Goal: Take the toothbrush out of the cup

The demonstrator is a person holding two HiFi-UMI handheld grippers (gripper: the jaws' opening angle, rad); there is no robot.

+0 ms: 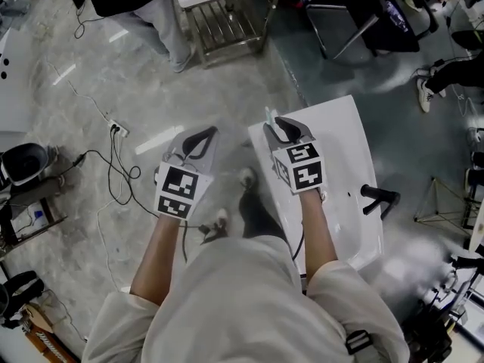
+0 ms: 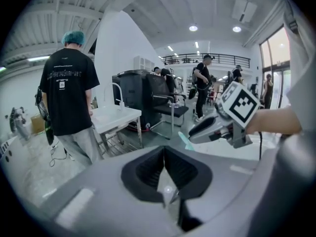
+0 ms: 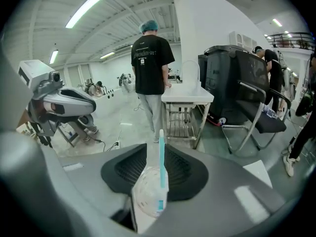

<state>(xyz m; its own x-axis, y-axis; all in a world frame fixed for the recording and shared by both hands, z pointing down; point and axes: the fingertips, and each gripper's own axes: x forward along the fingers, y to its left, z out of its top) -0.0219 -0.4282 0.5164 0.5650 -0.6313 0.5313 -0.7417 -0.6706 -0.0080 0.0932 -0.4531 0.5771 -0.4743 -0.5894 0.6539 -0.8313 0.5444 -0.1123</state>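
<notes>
My right gripper (image 1: 281, 122) is held over the near-left corner of a white basin (image 1: 344, 138). It is shut on a clear plastic cup (image 3: 144, 197) that lies along the jaws. A teal toothbrush (image 3: 161, 163) stands in the cup, and its end pokes out past the fingertips (image 1: 269, 115) (image 2: 183, 139). My left gripper (image 1: 207, 131) hovers over the floor a little to the left, shut with nothing between its jaws (image 2: 164, 150). It is apart from the cup and the brush. Each gripper shows in the other's view: the right gripper (image 2: 192, 133) and the left gripper (image 3: 93, 105).
A black tap (image 1: 378, 197) stands on the basin's right side. A person in a black shirt (image 3: 152, 58) stands by a white sink table with a metal rack (image 1: 227, 13). Cables and a power strip (image 1: 117, 129) lie on the floor at left. A black chair (image 3: 256, 107) is at right.
</notes>
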